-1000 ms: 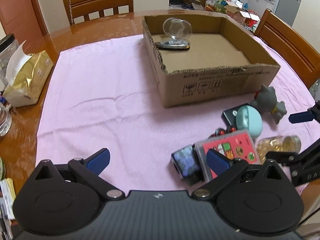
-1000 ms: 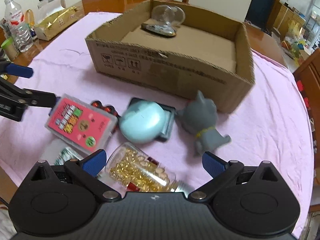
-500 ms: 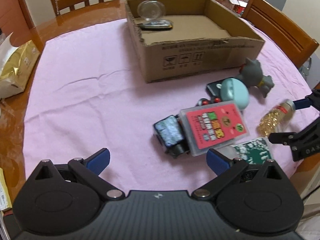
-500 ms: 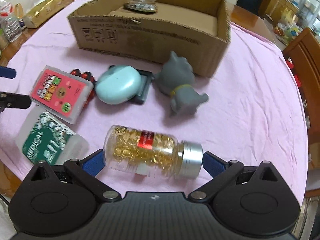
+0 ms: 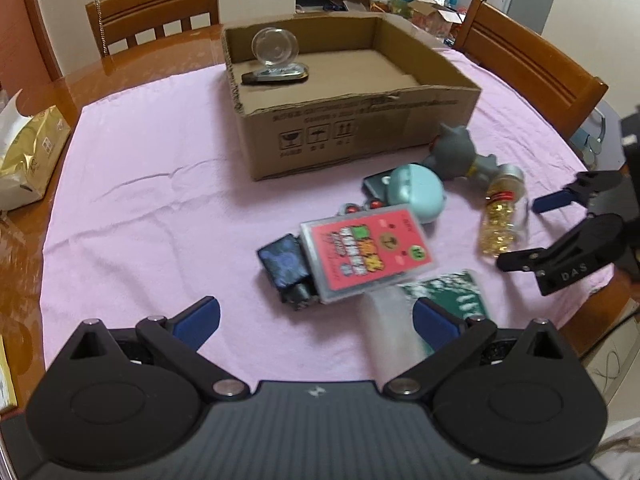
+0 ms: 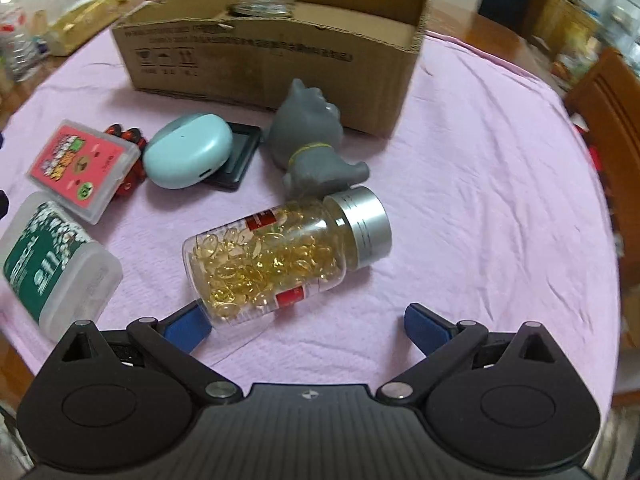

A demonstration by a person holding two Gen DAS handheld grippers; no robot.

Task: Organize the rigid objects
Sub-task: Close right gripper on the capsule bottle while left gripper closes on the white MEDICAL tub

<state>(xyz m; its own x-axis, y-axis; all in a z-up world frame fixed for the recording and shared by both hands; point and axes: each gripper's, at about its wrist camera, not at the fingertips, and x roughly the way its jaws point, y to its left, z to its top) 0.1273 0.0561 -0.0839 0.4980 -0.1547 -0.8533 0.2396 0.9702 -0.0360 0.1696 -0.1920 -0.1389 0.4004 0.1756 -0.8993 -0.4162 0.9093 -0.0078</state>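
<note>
The right gripper (image 6: 306,320) has its blue fingers spread wide, holding nothing, with the near end of the capsule bottle (image 6: 276,256) lying on its side just ahead, close against the left finger pad. The bottle's silver cap points far-right and sits just beside the grey cat figure (image 6: 312,148). Left of the cat, a pale blue case (image 6: 188,156) rests partly on a dark flat case (image 6: 240,156). The left gripper (image 5: 316,316) is likewise spread open and empty, hovering over the pink cloth (image 5: 160,184); near its right finger lies a translucent box with a green label (image 5: 448,292), and beyond it the pink card box (image 5: 368,252) beside a dark blue pouch (image 5: 284,268). Farther off stands the cardboard box (image 5: 360,128), holding a clear glass ornament (image 5: 275,50) in its far-left corner.
</note>
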